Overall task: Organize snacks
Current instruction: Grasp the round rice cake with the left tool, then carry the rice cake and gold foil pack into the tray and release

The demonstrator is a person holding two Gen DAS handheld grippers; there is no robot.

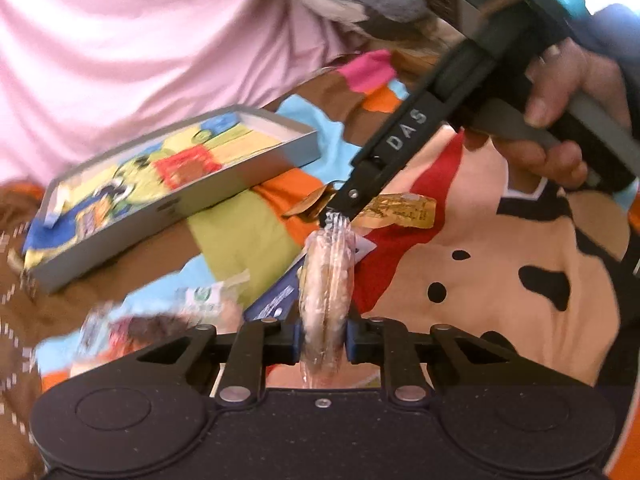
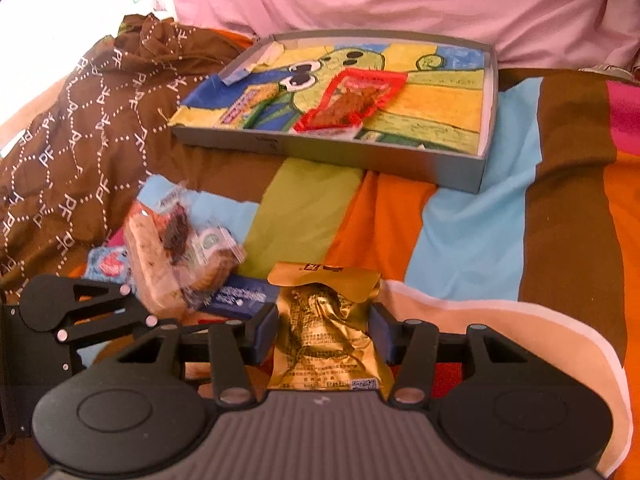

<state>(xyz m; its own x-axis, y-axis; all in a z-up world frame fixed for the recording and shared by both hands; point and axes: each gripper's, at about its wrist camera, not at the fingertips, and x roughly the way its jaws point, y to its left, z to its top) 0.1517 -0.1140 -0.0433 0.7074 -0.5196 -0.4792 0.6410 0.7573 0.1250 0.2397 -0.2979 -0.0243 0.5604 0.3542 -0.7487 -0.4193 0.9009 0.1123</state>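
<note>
Left gripper [image 1: 323, 338]: fingers pinched on a clear-wrapped biscuit pack [image 1: 327, 280]. Right gripper [image 2: 324, 330]: fingers half-spread around a gold packet [image 2: 326, 332], contact unclear. Tray [image 2: 360, 160] holds one red packet [image 2: 348, 104]; loose snack pile [image 2: 180, 256] on the bed remains. Early stage.

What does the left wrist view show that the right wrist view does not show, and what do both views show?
Only the left wrist view shows the left gripper shut on a clear-wrapped snack, and a hand holding the right gripper.

Only the right wrist view shows the brown patterned cloth and the gold packet between the right gripper's pads.

Both show the gray tray with a red packet inside, the colorful blanket and pink fabric.
</note>
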